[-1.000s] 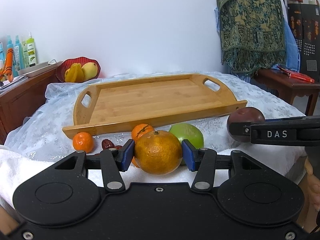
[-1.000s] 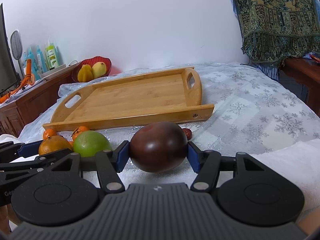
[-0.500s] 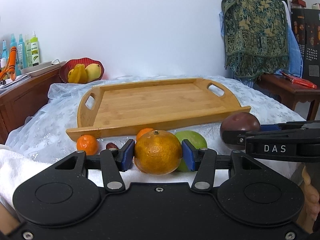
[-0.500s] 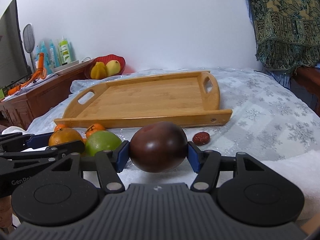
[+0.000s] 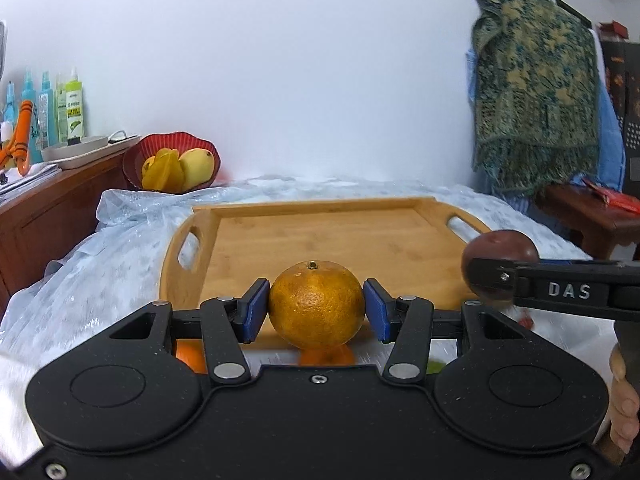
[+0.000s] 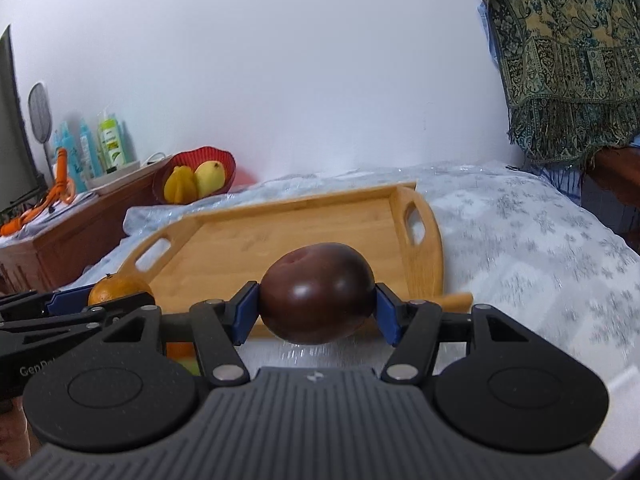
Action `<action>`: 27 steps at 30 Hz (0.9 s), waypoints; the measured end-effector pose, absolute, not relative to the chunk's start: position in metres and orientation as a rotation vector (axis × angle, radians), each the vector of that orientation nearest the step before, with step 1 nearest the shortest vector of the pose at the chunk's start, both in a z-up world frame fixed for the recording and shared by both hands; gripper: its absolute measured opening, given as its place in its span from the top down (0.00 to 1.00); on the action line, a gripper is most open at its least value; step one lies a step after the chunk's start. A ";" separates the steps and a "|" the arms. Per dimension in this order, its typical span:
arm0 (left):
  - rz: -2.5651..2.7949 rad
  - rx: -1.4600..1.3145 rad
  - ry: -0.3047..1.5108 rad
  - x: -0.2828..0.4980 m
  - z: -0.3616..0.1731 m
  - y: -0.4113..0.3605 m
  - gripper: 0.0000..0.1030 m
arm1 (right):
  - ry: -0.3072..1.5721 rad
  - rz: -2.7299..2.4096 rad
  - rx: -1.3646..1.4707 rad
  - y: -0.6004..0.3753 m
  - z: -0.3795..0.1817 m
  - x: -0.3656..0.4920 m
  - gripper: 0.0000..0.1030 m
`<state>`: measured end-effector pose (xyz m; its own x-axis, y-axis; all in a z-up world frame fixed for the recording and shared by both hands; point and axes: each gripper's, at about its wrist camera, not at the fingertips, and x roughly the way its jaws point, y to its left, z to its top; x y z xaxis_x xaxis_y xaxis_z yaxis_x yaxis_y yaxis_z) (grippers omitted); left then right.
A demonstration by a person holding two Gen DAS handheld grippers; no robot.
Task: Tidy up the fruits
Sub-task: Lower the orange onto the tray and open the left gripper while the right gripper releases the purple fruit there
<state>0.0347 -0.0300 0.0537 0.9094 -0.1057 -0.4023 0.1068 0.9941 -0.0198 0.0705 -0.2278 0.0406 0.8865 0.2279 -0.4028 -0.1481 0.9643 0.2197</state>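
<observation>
The left tool (image 5: 316, 308) is closed on an orange (image 5: 316, 304), its blue pads (image 5: 256, 310) pressed against the fruit's two sides at its widest girth, stem end up. The right tool (image 6: 316, 308) likewise grips a dark plum (image 6: 318, 298) across its middle. Both fruits are held clear of the cloth, at the near edge of an empty wooden tray (image 5: 320, 236) that lies on a worktop covered with a white snowflake cloth (image 6: 520, 240).

Handling, as judged: the orange is firm, with a pebbled rind that gives the pads good purchase, and moderately heavy for its size. The plum has a smooth, glossy skin and is likely to slip or bruise under excess pressure; a hold across the broadest part, as here, appears the safest. Both are round and may roll once set down on the flat tray floor.

The left wrist view shows the right tool from the side, with the plum (image 5: 498, 264) at its tip and fingertips (image 5: 622, 408) of the holding hand at the lower right; it also shows small orange fruit (image 5: 192, 356) under the tool. The right wrist view shows the tray's right handle slot (image 6: 414, 222) and the open cloth beyond. A red bowl of yellow fruit (image 6: 196, 176) stands on a side cabinet in both.
</observation>
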 end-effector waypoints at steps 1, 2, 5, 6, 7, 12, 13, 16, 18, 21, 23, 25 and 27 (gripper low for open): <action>-0.110 -0.004 0.419 0.045 0.057 -0.026 0.53 | 0.443 0.196 0.191 -0.228 0.043 0.077 0.39; -0.113 -0.004 0.420 0.053 0.059 -0.023 0.53 | 0.444 0.195 0.196 -0.228 0.045 0.085 0.39; -0.125 0.013 0.416 0.081 0.067 -0.013 0.53 | 0.443 0.190 0.186 -0.228 0.051 0.109 0.39; -0.130 0.012 0.416 0.091 0.069 -0.010 0.53 | 0.442 0.186 0.178 -0.227 0.053 0.117 0.39; -0.138 0.007 0.417 0.102 0.071 -0.005 0.53 | 0.442 0.182 0.172 -0.227 0.054 0.126 0.39; -0.167 -0.009 0.426 0.154 0.072 0.014 0.53 | 0.466 0.162 0.160 -0.225 0.056 0.174 0.39; -0.172 -0.011 0.431 0.164 0.071 0.017 0.53 | 0.472 0.159 0.158 -0.224 0.055 0.182 0.39; -0.180 -0.018 0.455 0.198 0.066 0.025 0.53 | 0.490 0.150 0.152 -0.220 0.054 0.208 0.39; -0.169 -0.029 0.474 0.215 0.060 0.028 0.53 | 0.500 0.146 0.157 -0.218 0.051 0.222 0.39; -0.171 -0.041 0.507 0.237 0.053 0.033 0.53 | 0.521 0.145 0.175 -0.216 0.046 0.239 0.39; -0.178 -0.039 0.512 0.246 0.049 0.035 0.53 | 0.532 0.149 0.173 -0.213 0.042 0.246 0.39; -0.176 -0.027 0.519 0.252 0.045 0.034 0.53 | 0.538 0.154 0.162 -0.209 0.040 0.251 0.39; -0.175 -0.026 0.531 0.257 0.041 0.033 0.53 | 0.547 0.159 0.154 -0.206 0.037 0.255 0.39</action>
